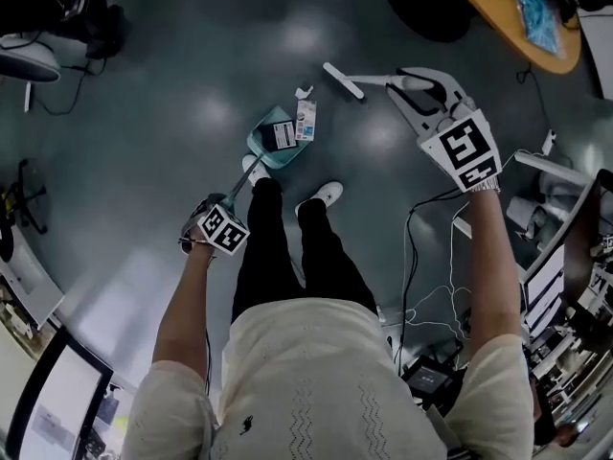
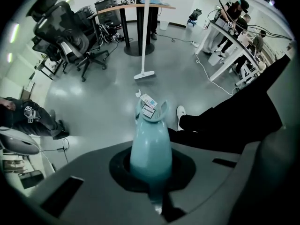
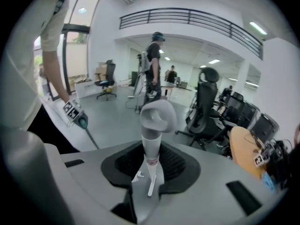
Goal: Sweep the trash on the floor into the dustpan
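Observation:
My left gripper (image 1: 209, 211) is shut on the long handle of a teal dustpan (image 1: 271, 140), which rests on the grey floor just beyond the person's white shoes. In the left gripper view the handle (image 2: 150, 146) fills the jaws, and two small cartons (image 2: 148, 105) lie at the pan's mouth. A white paper scrap (image 1: 303, 92) lies on the floor just beyond the pan. My right gripper (image 1: 421, 86) is shut on the grey top of the broom handle (image 3: 157, 118). The white broom head (image 1: 342, 80) sits on the floor a short way behind the pan, to its right.
A round wooden table (image 1: 522, 17) on a black base stands far right. Cables (image 1: 431, 300) trail over the floor by the right leg, near white desk frames (image 1: 556, 171). Office chairs (image 2: 70, 36) stand at the back left, and people stand at desks (image 2: 234, 18).

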